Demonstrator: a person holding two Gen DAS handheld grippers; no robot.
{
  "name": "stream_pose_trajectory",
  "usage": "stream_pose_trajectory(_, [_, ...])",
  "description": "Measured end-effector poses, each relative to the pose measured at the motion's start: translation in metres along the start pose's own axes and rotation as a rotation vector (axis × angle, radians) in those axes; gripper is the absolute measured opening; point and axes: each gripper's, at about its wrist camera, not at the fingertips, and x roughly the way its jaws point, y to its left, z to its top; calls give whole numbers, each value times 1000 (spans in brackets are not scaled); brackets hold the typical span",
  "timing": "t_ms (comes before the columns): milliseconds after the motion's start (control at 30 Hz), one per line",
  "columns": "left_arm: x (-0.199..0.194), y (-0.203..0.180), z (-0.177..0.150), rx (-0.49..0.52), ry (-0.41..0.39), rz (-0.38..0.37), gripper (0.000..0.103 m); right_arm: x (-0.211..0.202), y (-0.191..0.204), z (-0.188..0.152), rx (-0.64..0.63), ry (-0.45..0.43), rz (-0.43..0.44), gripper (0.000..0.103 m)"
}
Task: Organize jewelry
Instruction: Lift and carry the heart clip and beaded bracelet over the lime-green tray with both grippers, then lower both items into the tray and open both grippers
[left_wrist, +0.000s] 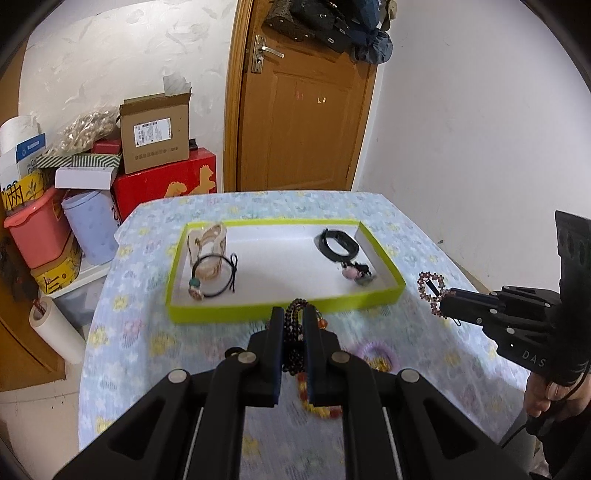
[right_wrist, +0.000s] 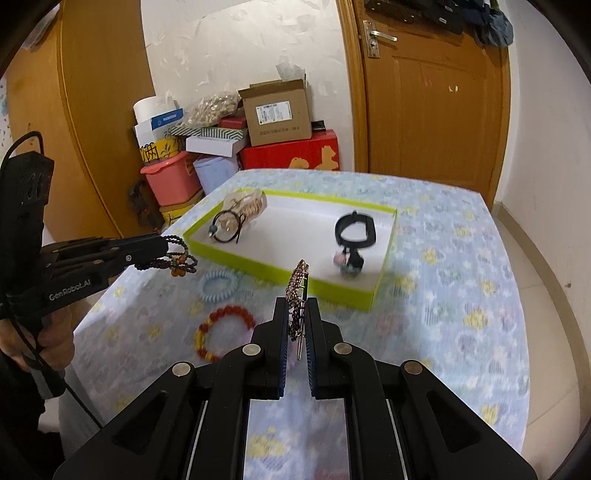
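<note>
My left gripper (left_wrist: 294, 317) is shut on a dark beaded bracelet (left_wrist: 294, 332) and holds it above the cloth, just in front of the green-rimmed tray (left_wrist: 280, 308). It also shows in the right wrist view (right_wrist: 164, 245) with the bracelet (right_wrist: 173, 260) hanging from it. My right gripper (right_wrist: 297, 306) is shut on a jewelled hair clip (right_wrist: 297, 284), held upright near the tray's (right_wrist: 343, 290) front edge. The clip (left_wrist: 430, 291) shows in the left wrist view too. The tray holds a claw clip (left_wrist: 207, 240), black hair ties and a black band (left_wrist: 336, 245).
On the flowered tablecloth (right_wrist: 461, 295) lie a red and yellow bead bracelet (right_wrist: 221, 332) and a blue coil hair tie (right_wrist: 219, 286). A purple coil tie (left_wrist: 376, 354) lies near my left gripper. Boxes and bins (left_wrist: 92, 192) stand beyond the table's left edge, below a wooden door.
</note>
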Motion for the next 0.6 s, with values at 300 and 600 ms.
stream_pose_trajectory(300, [36, 12, 38, 8, 8, 9, 10, 31, -17, 33, -1, 2, -12, 8])
stream_pose_trajectory(600, [82, 23, 58, 7, 39, 14, 10, 74, -37, 57, 24, 36, -9, 8])
